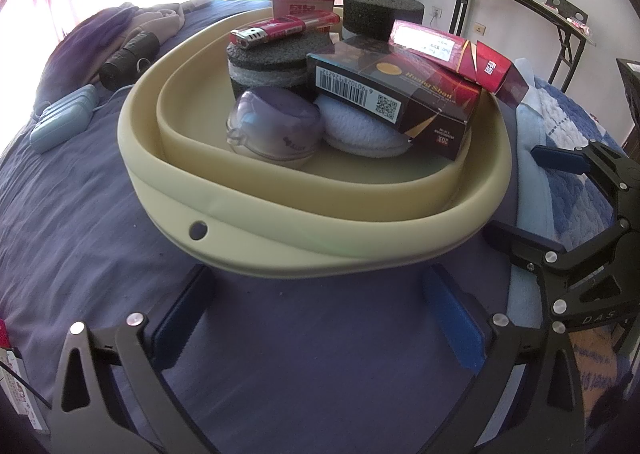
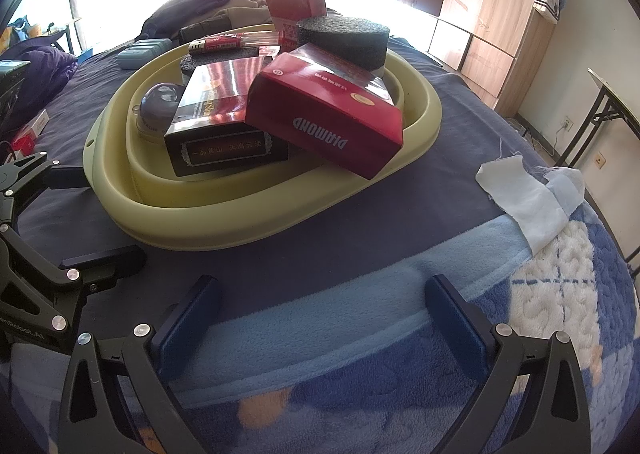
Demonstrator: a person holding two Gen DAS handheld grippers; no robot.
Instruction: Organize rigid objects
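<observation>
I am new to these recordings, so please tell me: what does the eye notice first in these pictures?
First, the pale yellow basin in the middle of the bed, piled with things. On top lie a black carton and a red carton leaning over it; a red lighter rests on a dark foam disc behind. Both grippers, left and right, hang open and empty nearby.

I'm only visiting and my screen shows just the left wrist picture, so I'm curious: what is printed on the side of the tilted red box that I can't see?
Observer: In the right wrist view the red box shows its long side, which reads DIAMOND in pale letters, upside down.
Operator: And the black box under it, does its hidden end have anything on it?
Observer: Yes. The end of the black box that faces the right camera carries a dark red panel with a row of pale Chinese characters.
</observation>
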